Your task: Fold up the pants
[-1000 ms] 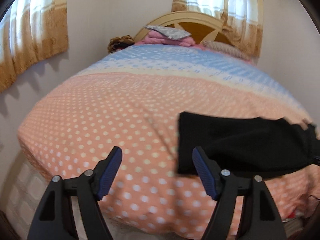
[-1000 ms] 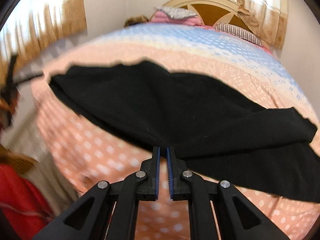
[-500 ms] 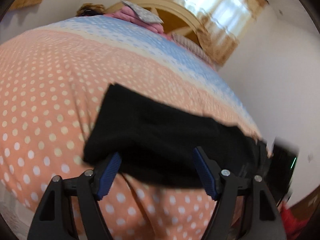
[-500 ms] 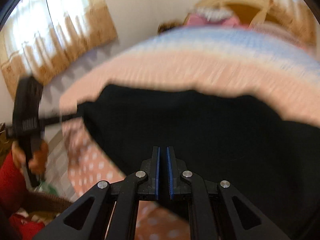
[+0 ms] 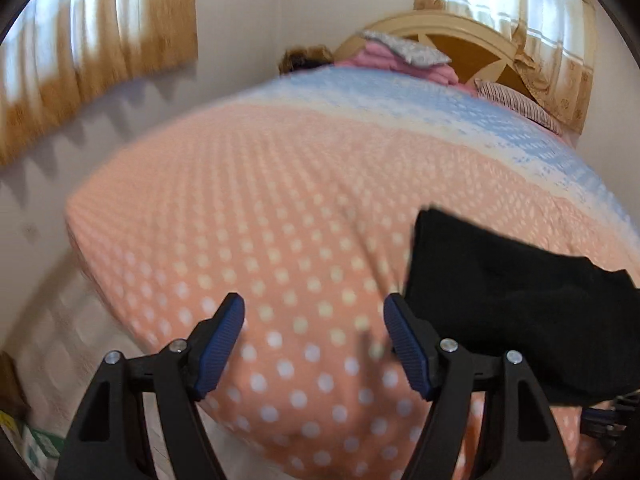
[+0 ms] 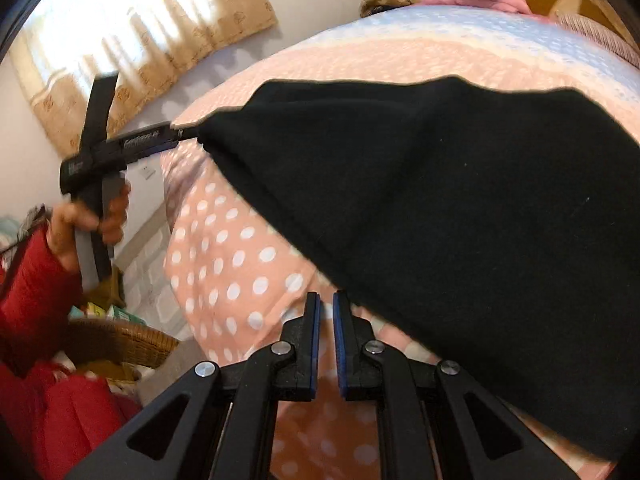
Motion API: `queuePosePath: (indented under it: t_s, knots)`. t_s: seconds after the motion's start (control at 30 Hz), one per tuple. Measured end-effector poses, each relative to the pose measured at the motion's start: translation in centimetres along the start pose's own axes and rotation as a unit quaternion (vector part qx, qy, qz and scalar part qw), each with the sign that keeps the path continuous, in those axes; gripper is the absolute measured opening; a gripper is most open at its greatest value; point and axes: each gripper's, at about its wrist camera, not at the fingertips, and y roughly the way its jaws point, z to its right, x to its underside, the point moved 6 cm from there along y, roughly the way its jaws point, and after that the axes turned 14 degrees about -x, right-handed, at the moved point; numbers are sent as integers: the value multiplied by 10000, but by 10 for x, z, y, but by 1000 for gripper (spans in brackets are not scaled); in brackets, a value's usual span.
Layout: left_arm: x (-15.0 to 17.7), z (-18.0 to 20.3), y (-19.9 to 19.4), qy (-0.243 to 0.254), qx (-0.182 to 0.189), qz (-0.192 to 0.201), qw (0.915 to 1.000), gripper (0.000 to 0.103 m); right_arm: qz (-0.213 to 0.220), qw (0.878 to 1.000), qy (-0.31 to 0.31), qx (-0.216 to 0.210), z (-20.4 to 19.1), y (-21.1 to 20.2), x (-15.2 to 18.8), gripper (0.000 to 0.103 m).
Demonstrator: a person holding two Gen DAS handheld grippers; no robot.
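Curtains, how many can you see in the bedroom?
2. The left curtain hangs on the left wall. The far curtain hangs behind the headboard, at the far right. More may be hidden outside the view.

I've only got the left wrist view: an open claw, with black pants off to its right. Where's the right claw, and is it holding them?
Observer: The right claw is shut at the pants' near edge. No cloth shows between its pads.
Operator: How close is my left claw to the cloth?
Observer: In the right wrist view, the left claw's tip sits right at the pants' corner, touching or nearly so.
Operator: Anything down beside the bed?
Observer: A wicker basket stands low beside the bed, on the left.
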Motion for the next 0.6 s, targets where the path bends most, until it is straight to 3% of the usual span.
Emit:
queuePosePath:
  t_s: [0.03, 0.1, 0.17, 0.27, 0.33, 0.4, 0.5, 0.53, 0.6]
  knots:
    - [-9, 7, -10, 42, 123, 192, 9997, 74, 49, 10000, 15, 25, -2, -2, 0, 7]
    - [-22, 20, -23, 123, 361, 521, 9979, 76, 268, 9989, 224, -310, -5, -10, -6, 7]
    - [-35, 41, -33, 267, 622, 816, 9944, 76, 739, 9956, 321, -470, -6, -27, -21, 7]
    - [-44, 67, -26, 442, 816, 914, 9915, 76, 1204, 9917, 311, -340, 0, -41, -49, 7]
    - [-35, 82, -10, 617, 738, 695, 9929, 76, 1313, 9906, 366, -122, 8, -37, -65, 7]
    - [-16, 83, -2, 842, 621, 519, 9932, 76, 1245, 9910, 479, -127, 16, -23, -70, 7]
    - [29, 70, 5, 1104, 431, 273, 9926, 77, 553, 9955, 695, -326, 22, 9, -47, 8]
    - [35, 60, -3, 951, 537, 478, 9929, 78, 782, 9952, 516, -300, 19, 4, -43, 8]
    - [36, 46, -7, 827, 404, 504, 9945, 97, 717, 9956, 425, -440, 14, 3, -38, 8]
